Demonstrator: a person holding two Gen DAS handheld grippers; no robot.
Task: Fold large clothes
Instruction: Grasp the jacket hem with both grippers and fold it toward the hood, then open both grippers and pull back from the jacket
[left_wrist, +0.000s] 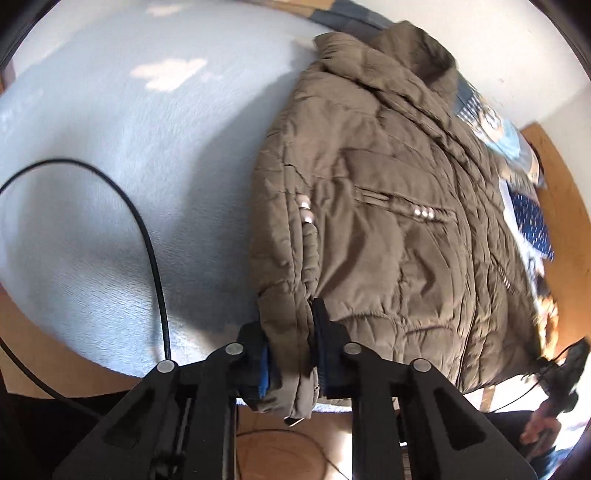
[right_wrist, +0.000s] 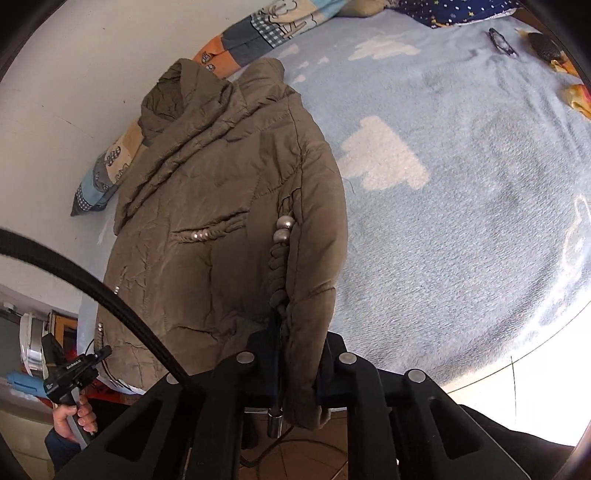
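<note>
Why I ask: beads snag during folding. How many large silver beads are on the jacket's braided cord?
2. Both top the braided cord on the jacket: the upper bead, and the lower bead directly beneath it. Others may be hidden in folds.

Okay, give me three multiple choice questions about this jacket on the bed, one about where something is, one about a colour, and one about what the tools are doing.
1. Where does the jacket lie?
A. on the light blue blanket
B. on a wooden chair
C. in a basket

2. What colour is the jacket?
A. red
B. olive brown
C. white

3. What is the left tool doing?
A. hanging open above the collar
B. holding a pair of glasses
C. shut on the jacket's bottom edge

Answers: 1 A, it is spread across the blanket; 2 B, both views show olive brown fabric; 3 C, fabric is pinched between its pads, as with the right tool.
</note>
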